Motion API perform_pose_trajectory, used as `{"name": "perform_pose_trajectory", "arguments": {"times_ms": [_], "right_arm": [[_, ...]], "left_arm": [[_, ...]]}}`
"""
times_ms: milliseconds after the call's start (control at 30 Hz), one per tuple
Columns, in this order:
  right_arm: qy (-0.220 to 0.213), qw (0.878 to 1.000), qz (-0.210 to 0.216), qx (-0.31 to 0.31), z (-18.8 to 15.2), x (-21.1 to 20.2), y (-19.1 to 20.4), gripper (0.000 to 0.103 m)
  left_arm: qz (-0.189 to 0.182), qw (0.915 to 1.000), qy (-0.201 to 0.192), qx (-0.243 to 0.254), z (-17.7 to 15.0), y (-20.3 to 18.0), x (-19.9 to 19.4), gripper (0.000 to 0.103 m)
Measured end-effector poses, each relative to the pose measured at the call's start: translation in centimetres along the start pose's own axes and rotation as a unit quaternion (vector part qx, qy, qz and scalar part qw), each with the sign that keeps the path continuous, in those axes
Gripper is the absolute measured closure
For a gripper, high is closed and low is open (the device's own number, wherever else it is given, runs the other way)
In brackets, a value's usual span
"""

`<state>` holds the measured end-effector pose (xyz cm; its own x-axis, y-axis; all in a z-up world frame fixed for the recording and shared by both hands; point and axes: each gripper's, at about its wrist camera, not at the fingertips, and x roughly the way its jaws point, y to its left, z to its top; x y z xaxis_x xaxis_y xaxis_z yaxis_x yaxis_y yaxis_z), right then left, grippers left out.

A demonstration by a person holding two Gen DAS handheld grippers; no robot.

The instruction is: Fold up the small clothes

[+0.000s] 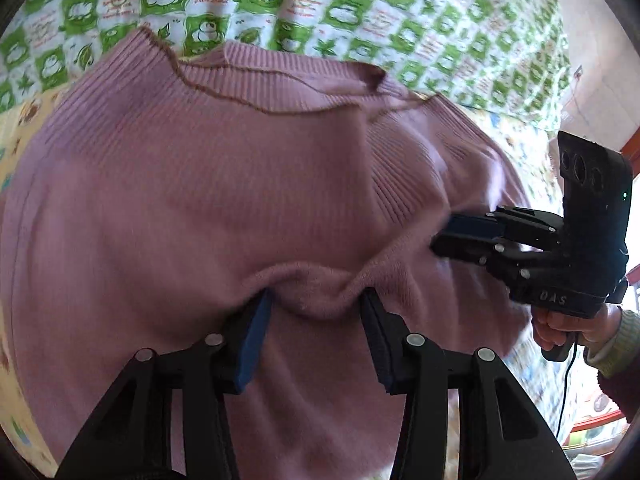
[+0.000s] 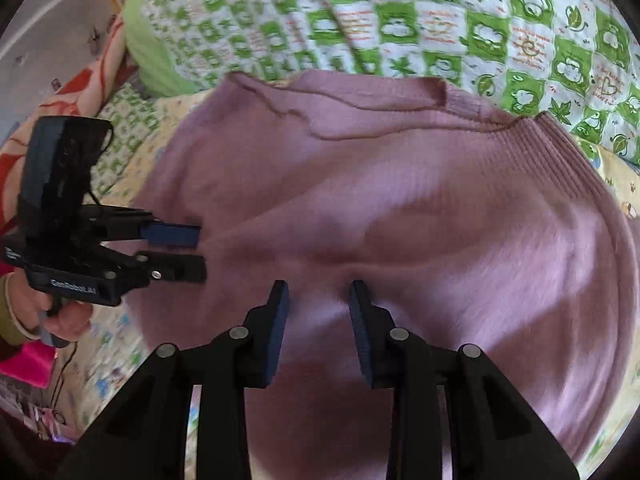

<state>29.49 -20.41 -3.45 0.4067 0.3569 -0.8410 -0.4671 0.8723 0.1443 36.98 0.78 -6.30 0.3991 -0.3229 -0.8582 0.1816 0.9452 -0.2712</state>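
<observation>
A pink ribbed knit sweater (image 1: 180, 200) lies spread on the bed and fills most of both views (image 2: 440, 200). My left gripper (image 1: 316, 300) is open, its jaws set either side of a raised fold at the sweater's near edge. My right gripper (image 2: 316, 292) is also open, fingertips resting on the fabric. Each gripper shows in the other's view: the right one (image 1: 444, 240) touches the sweater's right side, and the left one (image 2: 200, 252) touches its left side, both with a gap between the fingers.
A green-and-white cartoon quilt (image 1: 360, 8) lies bunched behind the sweater. A pale yellow printed sheet (image 2: 120, 344) covers the bed beneath. A red-patterned blanket (image 2: 80, 92) and a wall are at the far left in the right wrist view.
</observation>
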Motion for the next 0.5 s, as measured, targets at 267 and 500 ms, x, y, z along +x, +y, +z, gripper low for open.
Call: {"name": "perform_pose_trajectory", "arguments": {"times_ms": [267, 500], "right_arm": [[-0.063, 0.993, -0.087, 0.05, 3.5, 0.5, -5.6, 0.085], [-0.117, 0.961, -0.153, 0.2, 2.3, -2.1, -12.6, 0.099]], "left_arm": [[0.083, 0.994, -0.057, -0.043, 5.5, 5.6, -0.9, 0.074], [0.118, 0.9852, -0.075, -0.099, 5.9, 10.4, -2.0, 0.098]]}}
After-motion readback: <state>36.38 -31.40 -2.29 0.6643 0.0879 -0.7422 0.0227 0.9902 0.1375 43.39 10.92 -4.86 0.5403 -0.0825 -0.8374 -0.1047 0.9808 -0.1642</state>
